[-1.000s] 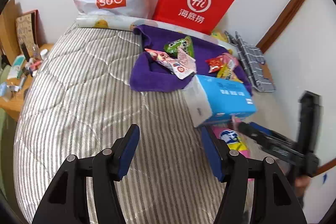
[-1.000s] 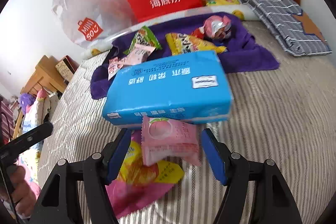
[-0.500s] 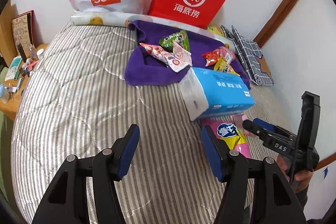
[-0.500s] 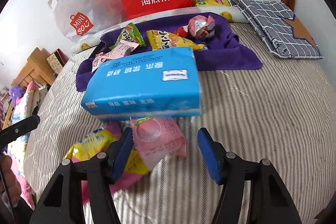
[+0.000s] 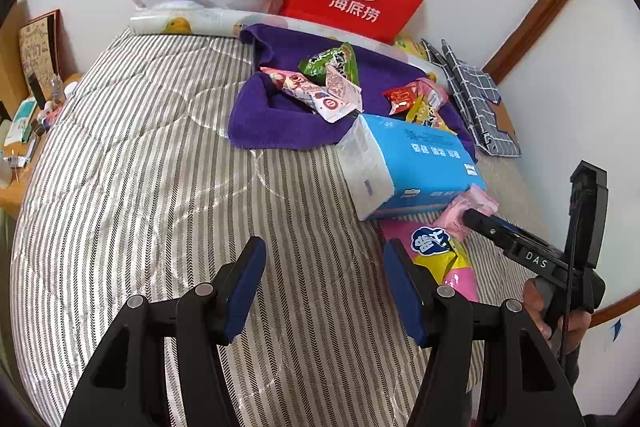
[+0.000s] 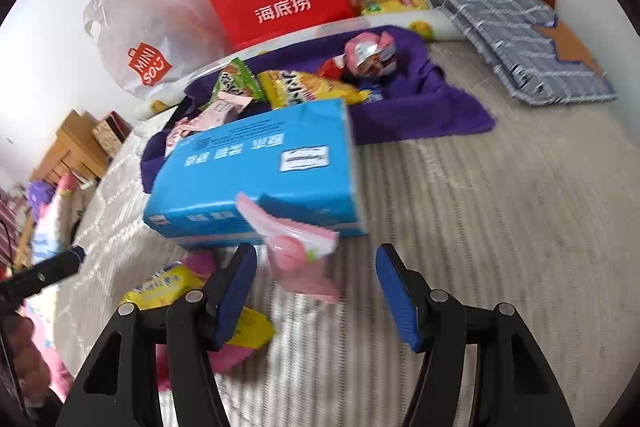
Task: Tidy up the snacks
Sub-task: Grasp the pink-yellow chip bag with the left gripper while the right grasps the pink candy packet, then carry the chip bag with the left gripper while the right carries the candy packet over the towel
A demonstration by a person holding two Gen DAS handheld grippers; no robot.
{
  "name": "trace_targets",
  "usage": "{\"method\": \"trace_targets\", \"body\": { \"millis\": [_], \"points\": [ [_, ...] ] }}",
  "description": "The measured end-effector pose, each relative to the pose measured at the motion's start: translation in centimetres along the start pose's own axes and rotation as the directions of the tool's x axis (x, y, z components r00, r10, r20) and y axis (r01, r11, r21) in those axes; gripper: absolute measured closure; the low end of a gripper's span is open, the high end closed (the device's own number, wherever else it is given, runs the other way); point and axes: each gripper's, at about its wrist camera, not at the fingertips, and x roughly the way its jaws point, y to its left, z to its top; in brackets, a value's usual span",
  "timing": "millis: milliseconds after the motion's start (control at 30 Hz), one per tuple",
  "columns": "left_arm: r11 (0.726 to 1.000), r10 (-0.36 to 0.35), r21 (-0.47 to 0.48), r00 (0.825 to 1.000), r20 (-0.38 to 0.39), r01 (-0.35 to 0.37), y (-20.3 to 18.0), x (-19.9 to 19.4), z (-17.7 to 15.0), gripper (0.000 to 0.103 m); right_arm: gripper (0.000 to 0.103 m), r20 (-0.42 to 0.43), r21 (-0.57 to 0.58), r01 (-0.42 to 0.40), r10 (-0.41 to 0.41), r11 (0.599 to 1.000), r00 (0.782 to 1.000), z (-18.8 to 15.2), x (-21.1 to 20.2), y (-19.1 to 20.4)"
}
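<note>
Right wrist, pink snack packet (image 6: 304, 259) between open right gripper (image 6: 316, 291) fingers, untouched

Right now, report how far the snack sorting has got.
Done: several packets lie on the purple towel. In hand: the right gripper, open, brackets the pink packet by the blue tissue pack, not gripping. Left: that packet and the yellow-and-pink bag on the quilt; left gripper is open, empty.

pink snack packet (image 6: 304, 259) | tilted, leaning on blue tissue pack (image 6: 260, 175) | striped bed
</note>
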Motion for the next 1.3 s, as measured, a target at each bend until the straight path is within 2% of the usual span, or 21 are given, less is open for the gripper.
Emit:
{"method": "trace_targets", "body": {
  "millis": [67, 100, 133, 167, 267, 433, 633, 700, 833, 933, 967, 1033, 1167, 1300],
  "points": [
    [1.000, -0.001, -0.003, 1.000, -0.006, 0.001, -0.1, 0.1, 0.0, 0.042, 0.045, -0.011, 0.003, -0.010, 0.010, 1.000, 1.000, 0.1, 0.8, 0.3],
    [1.000, 0.000, -0.003, 1.000, -0.008, 0.000, -0.1, 0.1, -0.1, 0.042, 0.052, -0.016, 0.000, -0.010, 0.010, 1.000, 1.000, 0.1, 1.3, 0.6],
    [1.000, -0.001, -0.001, 1.000, -0.009, 0.001, -0.2, 0.2, -0.1, 0.042, 0.073, -0.015, -0.001, -0.012, 0.012, 1.000, 1.000, 0.1, 1.6, 0.6],
    [1.000, -0.001, 0.002, 1.000, -0.009, 0.001, -0.3, 0.1, -0.2, 0.042, 0.076, -0.022, -0.003, -0.017, 0.017, 1.000, 1.000, 0.1, 1.9, 0.6],
    [1.000, -0.013, 0.013, 1.000, -0.004, 0.013, -0.7, 0.0, -0.3, 0.042, 0.076, -0.010, -0.014, -0.013, 0.013, 1.000, 1.000, 0.0, 1.7, 0.7],
    [0.993, -0.115, 0.036, 0.993, 0.004, 0.115, -2.4, -0.2, -0.4, 0.041, 0.076, 0.053, -0.043, 0.046, -0.043, 0.998, 0.998, -1.2, -1.2, 0.4],
    [0.983, -0.160, 0.085, 0.986, -0.048, 0.164, -5.9, 1.7, -0.2, 0.036, 0.076, 0.114, -0.019, 0.106, -0.103, 0.994, 0.988, -2.3, -5.1, -1.9],
    [0.980, -0.169, 0.097, 0.983, -0.066, 0.174, -6.9, 2.7, -0.1, 0.032, 0.076, 0.124, 0.002, 0.115, -0.114, 0.993, 0.986, -2.7, -6.2, -3.0],
    [0.985, -0.122, 0.105, 0.986, -0.113, 0.134, -8.6, 5.3, -0.5, 0.032, 0.076, 0.132, 0.023, 0.135, -0.137, 0.991, 0.982, -3.4, -7.6, -4.5],
    [0.989, 0.003, 0.144, 0.987, -0.160, 0.020, -9.6, 7.8, -1.3, 0.031, 0.076, 0.138, 0.014, 0.173, -0.173, 0.985, 0.975, -4.1, -8.2, -5.2],
    [0.988, 0.009, 0.151, 0.986, -0.166, 0.017, -9.7, 8.2, -1.6, 0.031, 0.076, 0.136, 0.013, 0.177, -0.177, 0.984, 0.975, -4.3, -8.3, -5.4],
    [0.990, 0.002, 0.140, 0.986, -0.168, 0.022, -9.8, 8.8, -1.9, 0.039, 0.076, 0.135, 0.011, 0.176, -0.176, 0.984, 0.975, -4.7, -8.4, -5.8],
    [0.989, -0.016, 0.142, 0.989, -0.149, 0.037, -9.9, 8.2, -2.1, 0.049, 0.076, 0.126, 0.008, 0.182, -0.182, 0.983, 0.975, -4.9, -8.1, -6.1],
    [0.988, -0.060, 0.133, 0.989, -0.135, 0.078, -9.5, 6.6, -2.2, 0.049, 0.076, 0.121, 0.001, 0.177, -0.176, 0.984, 0.977, -4.8, -7.8, -5.8]
  ]
}}
